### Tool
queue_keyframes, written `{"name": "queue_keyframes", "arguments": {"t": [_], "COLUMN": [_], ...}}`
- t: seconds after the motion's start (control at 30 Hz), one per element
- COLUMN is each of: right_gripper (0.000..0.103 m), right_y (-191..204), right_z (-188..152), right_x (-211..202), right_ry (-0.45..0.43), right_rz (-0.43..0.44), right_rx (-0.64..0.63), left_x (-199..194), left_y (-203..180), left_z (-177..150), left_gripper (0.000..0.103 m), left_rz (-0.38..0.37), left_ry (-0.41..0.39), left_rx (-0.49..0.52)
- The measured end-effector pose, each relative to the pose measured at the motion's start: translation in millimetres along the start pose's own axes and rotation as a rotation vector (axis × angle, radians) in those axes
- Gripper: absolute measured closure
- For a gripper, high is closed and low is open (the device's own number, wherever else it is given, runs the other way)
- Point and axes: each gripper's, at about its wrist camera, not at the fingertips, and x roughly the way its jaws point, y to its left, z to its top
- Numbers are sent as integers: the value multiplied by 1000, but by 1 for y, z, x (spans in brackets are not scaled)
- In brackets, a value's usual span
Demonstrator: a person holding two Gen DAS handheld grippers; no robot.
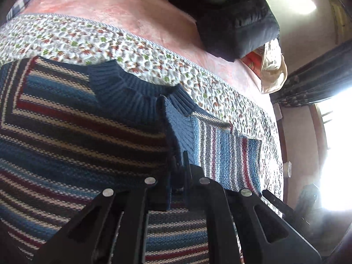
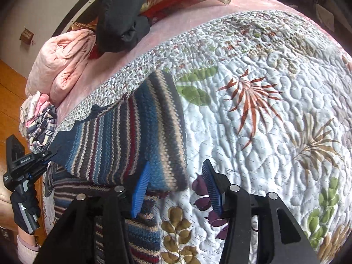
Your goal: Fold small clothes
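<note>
— What is lost at the bed's near edge?
— The striped sweater (image 1: 77,132) runs off the frame; the left gripper (image 1: 179,171) hides its pinched fold.
— And the far corner?
— A dark heap (image 2: 123,15), cropped, too blurred to identify.

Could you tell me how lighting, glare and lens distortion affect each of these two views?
Left wrist view: the window at right is blown out to white, its flare hazing the lower right corner, and the striped sweater near the lens looks dim; the quilt edge bows. Right wrist view: even, soft light with no glare, the quilt bulges like a dome, and the corners vignette dark.
</note>
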Motion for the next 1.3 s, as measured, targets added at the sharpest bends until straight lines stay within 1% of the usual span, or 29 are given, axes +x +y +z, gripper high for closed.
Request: {"name": "queue_keyframes", "arguments": {"t": [0.07, 0.13, 0.27, 0.33, 0.43, 0.53, 0.6, 0.63, 0.73, 0.83, 0.9, 0.93, 0.97, 1.03, 1.1, 1.13, 1.23, 1.3], "right_gripper": [53, 53, 53, 55, 61, 61, 62, 62, 61, 60, 59, 58, 58, 58, 58, 58, 58, 58], "right_y": [5, 15, 34, 40, 46, 46, 48, 50, 58, 68, 78, 83, 90, 107, 124, 131, 146, 147], "right_z": [3, 3, 2, 2, -1, -4, -6, -8, -10, -8, -4, -1, 0, 2, 2, 1, -6, -10], "right_x": [10, 18, 36, 43, 53, 61, 63, 65, 66, 62, 47, 37, 28, 19, 25, 31, 54, 68], "right_ry": [28, 43, 79, 91, 112, 121, 118, 118, 118, 116, 73, 44, 18, 1, 26, 46, 85, 111], "right_rz": [41, 57, 53, 57, 13, -22, -48, -60, -107, -136, -130, -120, -106, -65, -29, -19, -38, -52], "right_rx": [16, 10, -20, -20, -36, -44, -67, -78, -127, -158, -167, -178, -191, -218, -239, -249, -281, -288], "left_x": [-13, -26, -41, -41, -28, -11, 2, 7, 10, -3, -23, -36, -45, -52, -45, -37, -7, 12], "left_y": [15, 30, 59, 70, 87, 99, 107, 111, 118, 118, 109, 100, 93, 79, 61, 52, 40, 40], "left_z": [6, 11, 19, 22, 24, 19, 14, 13, 12, 14, 15, 14, 14, 14, 13, 11, 6, 1], "left_gripper": [97, 97, 97, 97, 97, 96, 96, 95, 92, 90, 90, 90, 90, 88, 82, 79, 78, 78], "left_rz": [20, 37, 69, 89, 110, 148, 188, 194, 178, 184, 216, 245, 255, 244, 218, 208, 212, 237], "left_ry": [-25, -52, -75, -78, -47, -19, 0, 8, 10, 8, -44, -86, -116, -136, -121, -99, -37, -5], "left_rx": [-13, -28, -55, -71, -84, -82, -72, -70, -79, -87, -53, -19, 8, 47, 86, 108, 130, 140]}}
